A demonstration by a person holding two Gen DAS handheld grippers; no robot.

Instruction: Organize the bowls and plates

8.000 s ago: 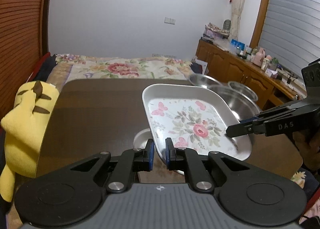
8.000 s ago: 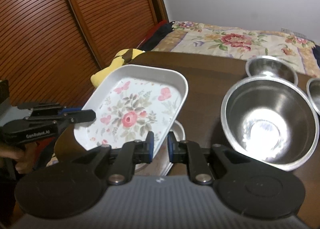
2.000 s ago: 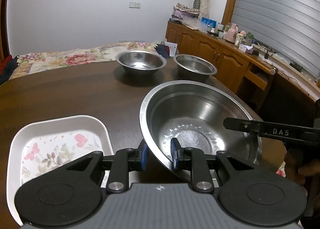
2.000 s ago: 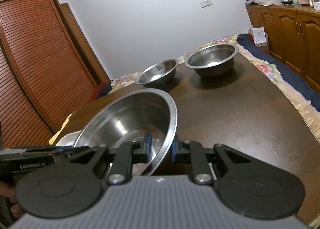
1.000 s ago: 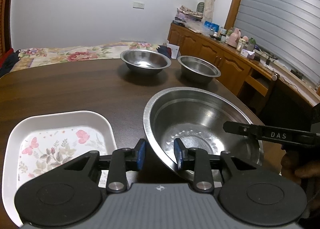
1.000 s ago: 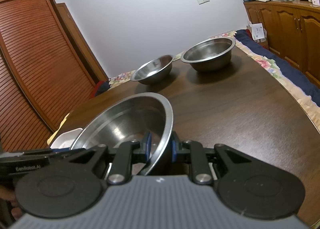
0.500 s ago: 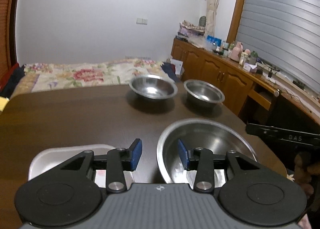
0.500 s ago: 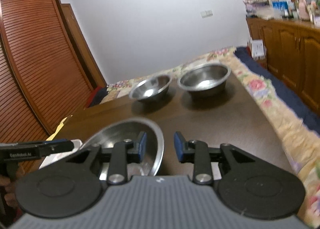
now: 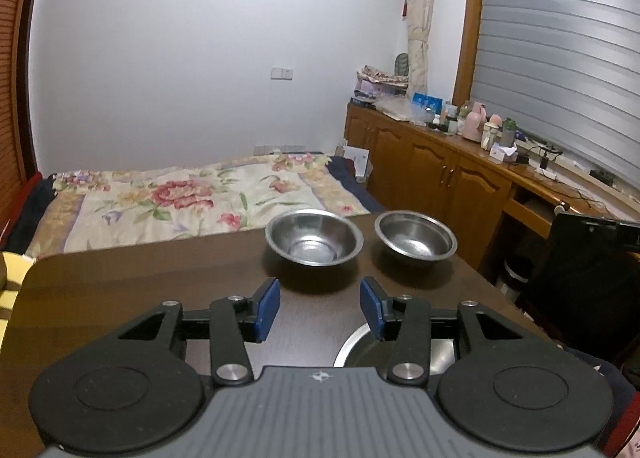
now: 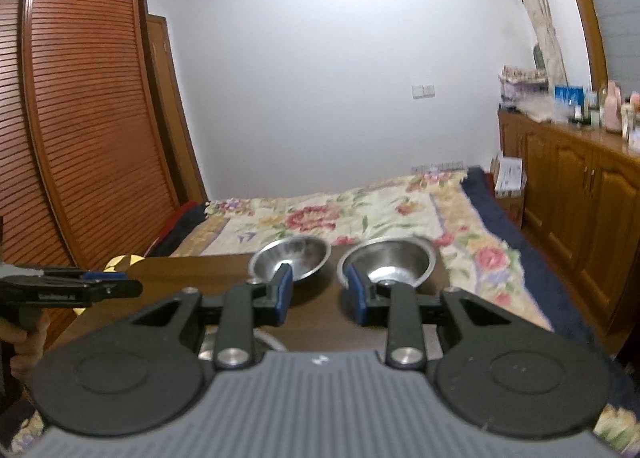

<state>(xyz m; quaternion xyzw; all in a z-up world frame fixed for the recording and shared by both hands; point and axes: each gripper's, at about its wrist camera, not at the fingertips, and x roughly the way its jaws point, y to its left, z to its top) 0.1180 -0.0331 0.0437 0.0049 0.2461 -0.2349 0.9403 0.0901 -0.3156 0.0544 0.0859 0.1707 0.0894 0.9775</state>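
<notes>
Left wrist: above table [image 9: 120,290] near edge, facing far wall, angled down | Right wrist: alongside, similar heading, nearer level, wardrobe [image 10: 80,137] at left | Shared: two small steel bowls [image 9: 314,238] [image 10: 290,258], bed [image 9: 180,193], sideboard [image 9: 440,173]

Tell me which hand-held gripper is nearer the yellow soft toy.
Left. The left hand-held gripper sits close by the yellow soft toy; the right hand-held gripper is farther off, facing two bowls. Both jaws have just been opening, empty.
</notes>
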